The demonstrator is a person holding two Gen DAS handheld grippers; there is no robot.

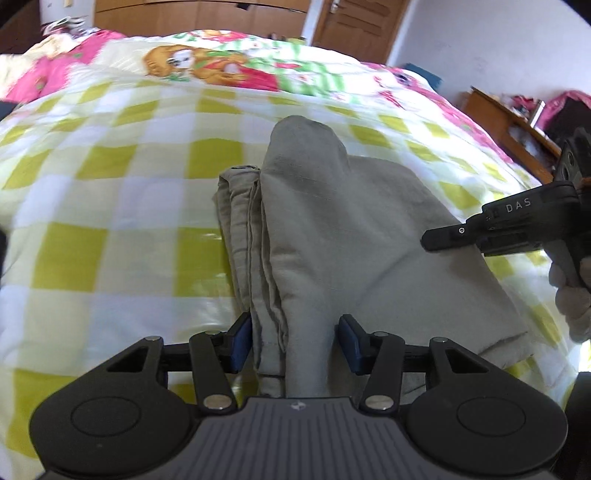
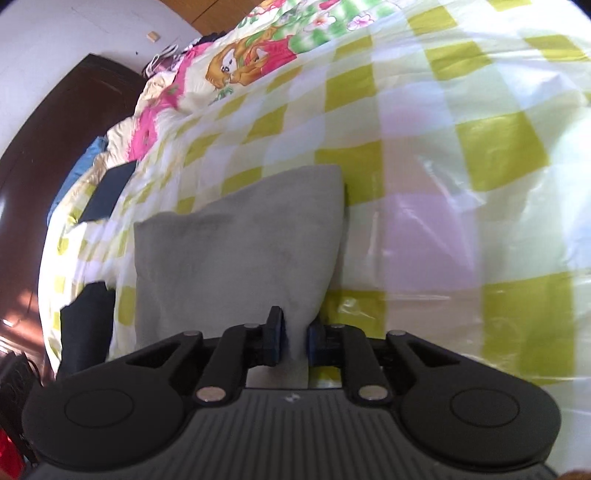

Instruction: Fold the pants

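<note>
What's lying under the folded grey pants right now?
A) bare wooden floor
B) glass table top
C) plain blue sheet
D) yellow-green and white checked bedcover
D: in both wrist views the folded grey pants rest on a bedcover checked in yellow-green and white, with a cartoon print further up; no floor, blue sheet or glass lies beneath them.

Bed under yellow-and-white checked quilt [image 1: 110, 177] with cartoon print; brown wooden door [image 1: 354, 26]; pale wall [image 1: 480, 40]; dark wooden headboard [image 2: 55, 129]; bright daylight.
</note>
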